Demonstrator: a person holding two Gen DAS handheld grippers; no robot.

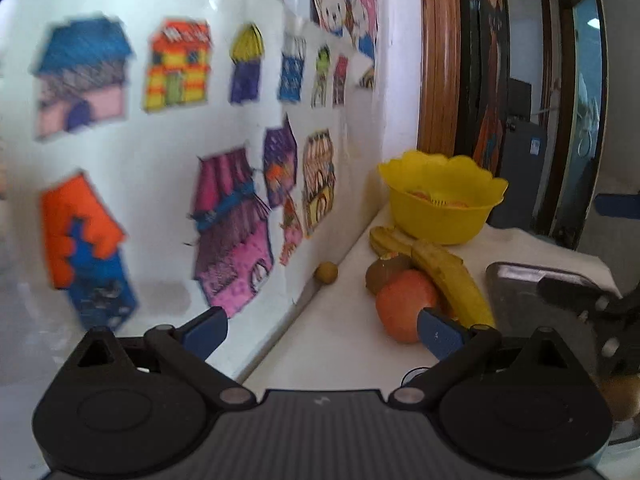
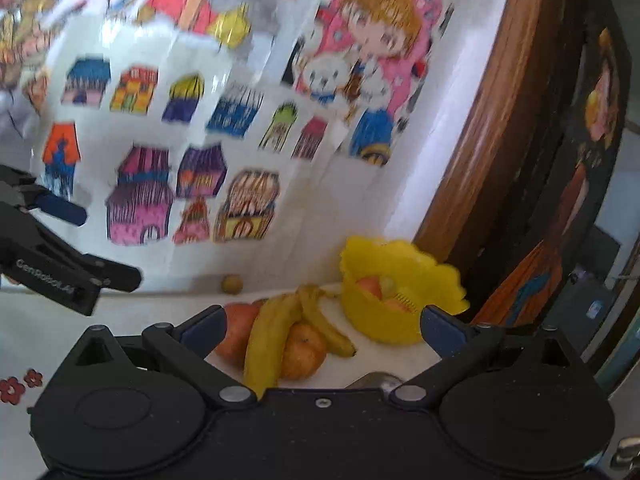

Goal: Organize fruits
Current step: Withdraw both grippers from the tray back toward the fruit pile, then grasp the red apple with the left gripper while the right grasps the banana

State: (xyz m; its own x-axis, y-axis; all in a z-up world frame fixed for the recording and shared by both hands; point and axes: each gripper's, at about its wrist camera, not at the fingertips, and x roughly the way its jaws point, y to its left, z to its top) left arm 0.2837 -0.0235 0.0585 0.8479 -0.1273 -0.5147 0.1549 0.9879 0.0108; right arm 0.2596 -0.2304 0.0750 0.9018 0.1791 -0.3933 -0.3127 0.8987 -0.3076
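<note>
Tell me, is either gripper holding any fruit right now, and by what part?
Nothing is held. The left gripper and right gripper both have their jaws spread with nothing between them; the bananas lie on the table.

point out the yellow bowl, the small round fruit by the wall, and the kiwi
yellow bowl (image 1: 440, 220): left wrist view, on its outer front wall.
small round fruit (image 1: 327, 272): left wrist view, on its centre, next to the wall.
kiwi (image 1: 382, 274): left wrist view, on its brown upper side, behind the orange fruit.

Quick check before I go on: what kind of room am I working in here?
Most likely a home, perhaps a child's corner. Coloured-in house drawings and a cartoon poster cover the wall, a wooden door frame opens to another room, and a yellow bowl and bananas sit on a cloth-covered table.
</note>
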